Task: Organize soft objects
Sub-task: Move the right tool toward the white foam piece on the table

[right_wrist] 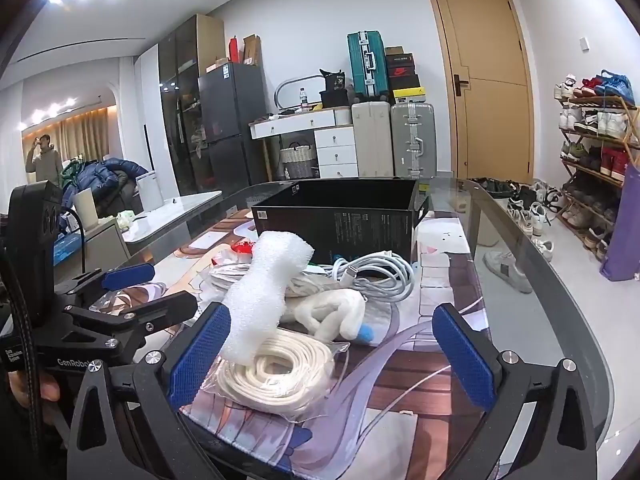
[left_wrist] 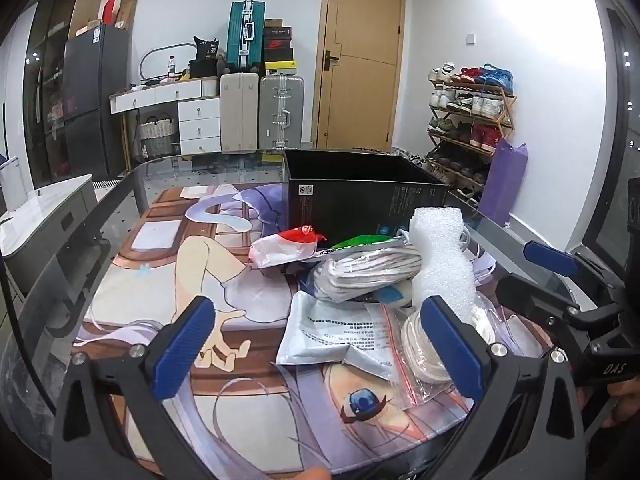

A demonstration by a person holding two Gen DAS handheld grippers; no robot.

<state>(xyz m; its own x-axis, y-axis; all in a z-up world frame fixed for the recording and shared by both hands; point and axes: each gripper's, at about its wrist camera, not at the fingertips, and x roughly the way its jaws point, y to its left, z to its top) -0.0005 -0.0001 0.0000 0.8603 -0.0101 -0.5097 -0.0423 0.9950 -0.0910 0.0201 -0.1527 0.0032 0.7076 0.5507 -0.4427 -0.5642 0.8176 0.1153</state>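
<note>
A pile of soft things lies on the printed desk mat [left_wrist: 168,276] in front of an open black box [left_wrist: 360,188] [right_wrist: 340,216]. It holds a white foam piece [left_wrist: 440,256] [right_wrist: 264,292], a bagged coil of cream cord [right_wrist: 276,372] [left_wrist: 420,352], a bundle of white rope [left_wrist: 368,268], a white charging cable [right_wrist: 376,272], a white plush toy [right_wrist: 336,314], a grey mailer bag [left_wrist: 328,332] and a red-and-white bag [left_wrist: 284,246]. My left gripper [left_wrist: 316,348] is open over the mailer. My right gripper [right_wrist: 332,360] is open around the cord coil.
The glass table's curved edge [right_wrist: 560,300] runs on the right. Beyond it are a shoe rack [right_wrist: 596,152], loose shoes on the floor, suitcases [right_wrist: 412,140], a white desk with drawers [right_wrist: 316,136] and a wooden door [right_wrist: 484,80].
</note>
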